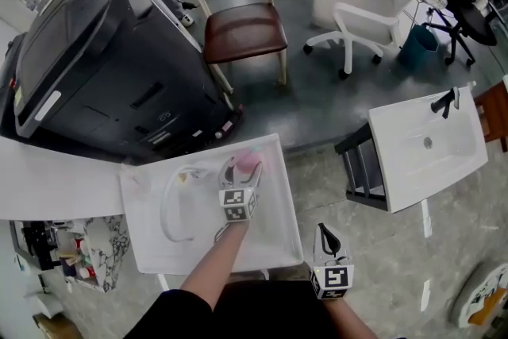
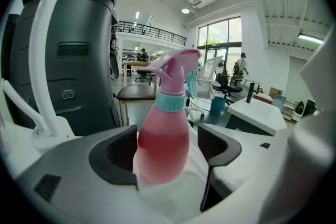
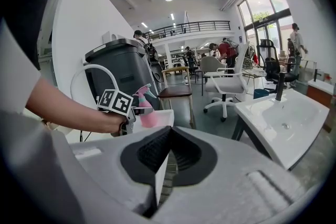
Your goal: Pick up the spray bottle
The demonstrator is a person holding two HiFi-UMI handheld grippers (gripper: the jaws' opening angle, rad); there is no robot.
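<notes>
Your left tool (image 2: 169,150) stands wide around the upright pink spray bottle (image 2: 161,128) near the tabletop's (image 1: 155,252) far edge. Closing off-centre could tip it. Your right tool (image 3: 169,138) is closed and empty.

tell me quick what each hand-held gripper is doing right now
left hand-held gripper: open, pink spray bottle between its jaws
right hand-held gripper: shut, empty
</notes>
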